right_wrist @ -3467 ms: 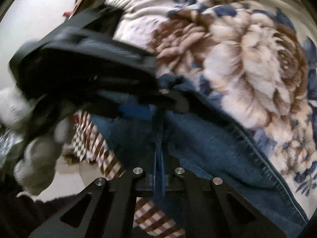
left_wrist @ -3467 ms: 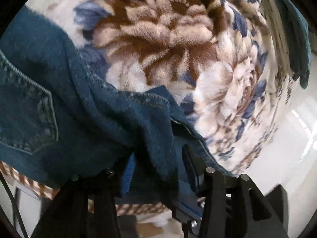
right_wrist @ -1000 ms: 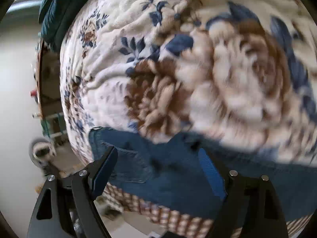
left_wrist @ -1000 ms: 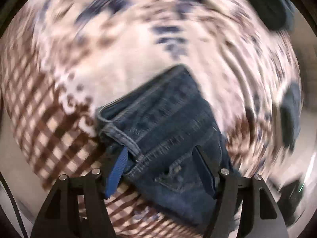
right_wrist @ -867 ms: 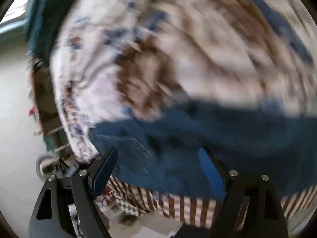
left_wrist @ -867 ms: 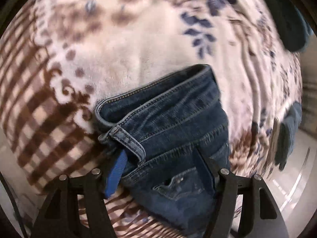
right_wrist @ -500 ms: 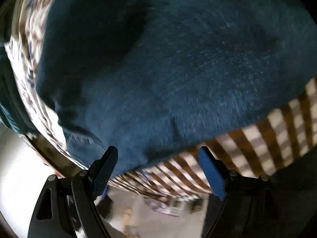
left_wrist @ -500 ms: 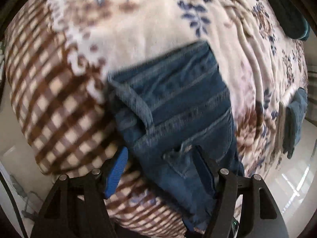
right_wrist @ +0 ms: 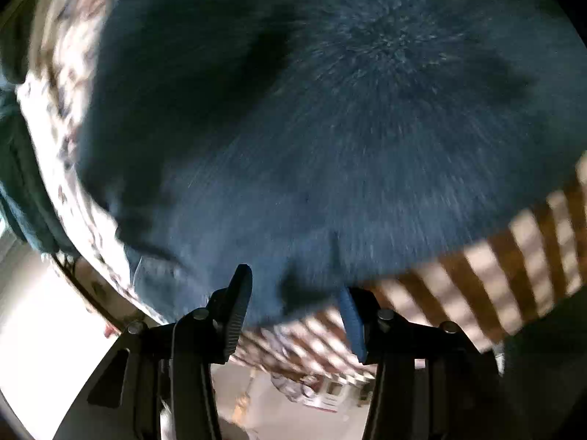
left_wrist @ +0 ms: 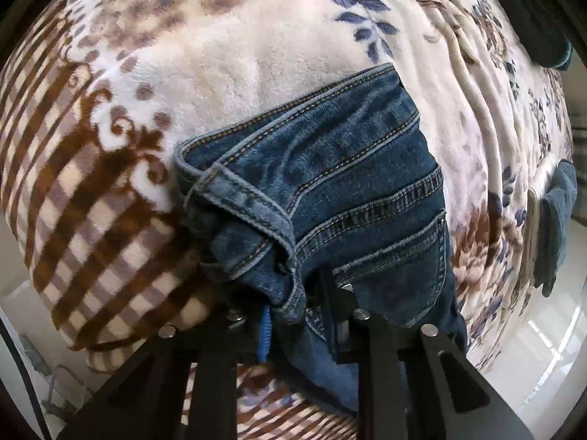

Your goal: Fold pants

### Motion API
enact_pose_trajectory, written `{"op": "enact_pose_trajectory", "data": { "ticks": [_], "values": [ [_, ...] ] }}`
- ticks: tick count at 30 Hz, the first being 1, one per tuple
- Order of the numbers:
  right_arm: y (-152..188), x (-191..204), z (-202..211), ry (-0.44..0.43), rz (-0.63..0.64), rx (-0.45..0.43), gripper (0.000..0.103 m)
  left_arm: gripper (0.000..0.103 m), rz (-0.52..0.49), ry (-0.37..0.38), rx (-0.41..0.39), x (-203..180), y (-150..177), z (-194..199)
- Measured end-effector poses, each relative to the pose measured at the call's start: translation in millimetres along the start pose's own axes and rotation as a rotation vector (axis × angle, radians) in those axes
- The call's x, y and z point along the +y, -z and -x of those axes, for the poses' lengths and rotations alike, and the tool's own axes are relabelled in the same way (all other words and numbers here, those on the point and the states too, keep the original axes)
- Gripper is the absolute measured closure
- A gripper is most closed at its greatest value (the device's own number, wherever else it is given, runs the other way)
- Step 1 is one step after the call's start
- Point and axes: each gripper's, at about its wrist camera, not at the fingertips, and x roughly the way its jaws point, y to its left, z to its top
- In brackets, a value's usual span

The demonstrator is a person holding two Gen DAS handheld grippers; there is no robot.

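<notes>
Blue jeans (left_wrist: 348, 190) lie on a floral plush blanket (left_wrist: 220, 55), waistband and back pocket up in the left wrist view. My left gripper (left_wrist: 293, 304) points steeply down at the near waistband corner; its jaws are closing and pinch a bunched fold of denim. The right wrist view is blurred and filled by a plain stretch of the jeans (right_wrist: 330, 128). My right gripper (right_wrist: 293, 304) sits at the denim's near edge above the checked blanket border (right_wrist: 513, 249). Its jaws are closing, with the cloth's edge between them and the pads still apart from it.
The blanket hangs over the bed's edge, with pale floor (left_wrist: 532, 348) below. A teal garment (left_wrist: 554, 212) lies at the bed's far right and another dark cloth (left_wrist: 543, 36) at top right. Teal fabric (right_wrist: 22, 198) shows at the left of the right wrist view.
The left jaws went from wide apart to pinched on the waistband corner. The right gripper swung down close over the jeans, rolled, and its jaws narrowed.
</notes>
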Motion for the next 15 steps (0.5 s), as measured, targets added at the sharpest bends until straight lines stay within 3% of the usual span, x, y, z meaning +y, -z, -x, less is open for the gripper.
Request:
{"op": "enact_pose_trajectory", "data": {
  "ticks": [1,3,5,9,12,14,15],
  "values": [
    [-5.4,-1.2,-4.4,-0.028,-0.024,-0.001,0.056,0.088,-0.008,-0.006,-0.003,0.3,0.5,1.5],
    [-10.4,-5.3,-12.0,-0.003,-0.052,-0.023,0.085,0.092,-0.025,-0.022,-0.013,2.1,2.2,7.0],
    [-2.0,-4.9,-8.7,-0.003,-0.038,-0.026,0.096,0.092,-0.042,-0.030,-0.030,5.0,6.7,16.9],
    [34.4,-2.9,7.1,0.025,0.067,0.007,0.098,0.093,-0.068,-0.056,-0.044,9.2,9.0,22.7],
    [30.8,-10.6,-10.3,0.078,0.119,0.043,0.093,0.088,-0.067,-0.076,-0.002,15.9,3.8,7.0],
    [17.6,-5.2,-17.4,0.101,0.136,0.085,0.080,0.083,-0.030,-0.060,0.018,21.8,4.1,9.0],
    [13.7,-0.6,-14.9,0.117,0.150,0.107,0.065,0.082,-0.043,-0.086,0.013,20.1,8.9,18.7]
  ]
}}
